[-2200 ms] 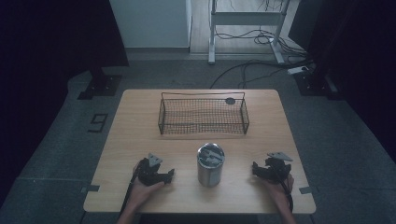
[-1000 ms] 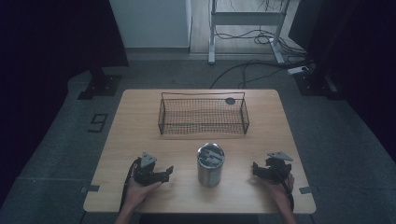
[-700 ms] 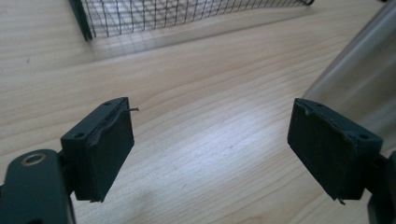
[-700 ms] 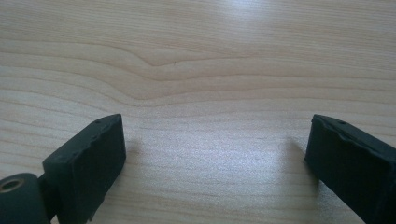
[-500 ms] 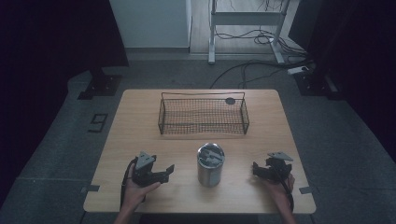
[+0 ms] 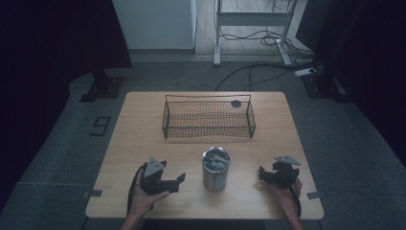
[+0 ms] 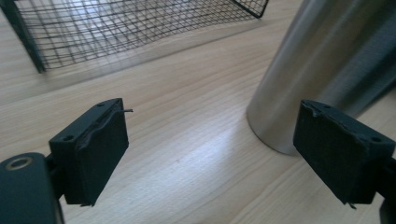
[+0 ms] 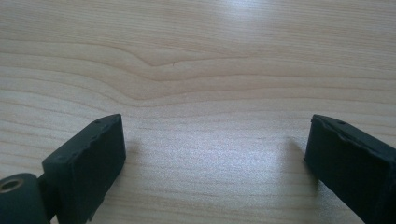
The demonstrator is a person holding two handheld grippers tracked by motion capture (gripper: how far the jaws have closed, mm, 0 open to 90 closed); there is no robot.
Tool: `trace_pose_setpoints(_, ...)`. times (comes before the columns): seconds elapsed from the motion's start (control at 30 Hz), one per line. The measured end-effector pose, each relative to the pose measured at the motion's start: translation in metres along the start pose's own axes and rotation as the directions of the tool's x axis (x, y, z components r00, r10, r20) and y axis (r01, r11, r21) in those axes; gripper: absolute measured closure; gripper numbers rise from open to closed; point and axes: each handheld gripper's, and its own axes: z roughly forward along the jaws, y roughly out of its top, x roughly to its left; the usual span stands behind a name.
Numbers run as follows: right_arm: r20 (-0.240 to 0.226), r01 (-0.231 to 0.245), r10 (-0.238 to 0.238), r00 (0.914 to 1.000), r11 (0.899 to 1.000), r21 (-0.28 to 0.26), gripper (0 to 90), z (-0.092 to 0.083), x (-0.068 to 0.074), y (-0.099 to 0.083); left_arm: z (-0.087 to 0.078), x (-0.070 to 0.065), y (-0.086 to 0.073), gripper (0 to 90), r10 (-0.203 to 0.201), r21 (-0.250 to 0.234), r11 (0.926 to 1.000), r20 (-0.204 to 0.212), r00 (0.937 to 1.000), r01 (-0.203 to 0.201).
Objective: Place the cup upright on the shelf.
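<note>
Steel can (image 6: 216,168) on table (image 6: 143,124), unlabelled.
Left gripper (image 6: 178,181) just beside it, jaws just opening, empty; right gripper (image 6: 262,174) spread.

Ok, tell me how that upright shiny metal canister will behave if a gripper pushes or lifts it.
The upright shiny metal canister looks rigid, so squeezing probably won't dent it. Its polished wall may slip between the fingers. Standing taller than wide on the wooden table, it would likely tip if pushed high, then roll.

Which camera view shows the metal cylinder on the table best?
The high view: the whole metal cylinder stands upright on the table, in front of the wire basket, with its top visible. The left gripper view gives just part of its shiny side and base, close up. The right gripper view looks at bare wood.
</note>
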Motion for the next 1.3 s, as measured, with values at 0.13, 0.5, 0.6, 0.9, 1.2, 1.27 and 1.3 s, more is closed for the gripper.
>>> trace_pose_setpoints(0.13, 0.001, 0.000, 0.000, 1.0000, 1.000, 0.000, 4.8, 0.000, 0.000, 0.000, 0.002, -0.003, 0.000, 10.1, 0.000, 0.010, 1.0000, 0.007, 1.0000, 0.000)
trace_pose_setpoints(0.5, 0.000, 0.000, 0.000, 1.0000, 1.000, 0.000, 4.7, 0.000, 0.000, 0.000, 0.013, -0.021, 0.003, 9.3, 0.024, 0.058, 0.9980, 0.041, 0.9989, -0.026)
trace_pose_setpoints(0.6, 0.000, 0.000, 0.000, 1.0000, 1.000, 0.000, 4.7, 0.000, 0.000, 0.000, 0.015, -0.030, 0.005, 9.3, 0.041, 0.061, 0.9971, 0.064, 0.9971, -0.045)
trace_pose_setpoints(0.9, 0.001, 0.000, 0.000, 1.0000, 1.000, 0.000, 4.8, 0.000, 0.000, 0.000, 0.021, -0.046, 0.010, 8.3, 0.075, 0.056, 0.9952, 0.103, 0.9919, -0.081)
trace_pose_setpoints(1.2, 0.001, 0.001, -0.001, 1.0000, 1.000, 0.000, 4.8, 0.000, 0.000, 0.000, 0.032, -0.064, 0.022, 6.1, 0.112, 0.046, 0.9918, 0.145, 0.9831, -0.120)
trace_pose_setpoints(1.27, 0.001, 0.001, -0.001, 1.0000, 1.000, 0.000, 4.8, 0.000, 0.000, 0.000, 0.035, -0.066, 0.024, 6.1, 0.112, 0.047, 0.9916, 0.147, 0.9827, -0.120)
trace_pose_setpoints(1.3, 0.001, 0.001, -0.001, 1.0000, 1.000, 0.000, 4.8, 0.000, 0.000, 0.000, 0.035, -0.066, 0.024, 6.1, 0.112, 0.047, 0.9916, 0.147, 0.9827, -0.120)
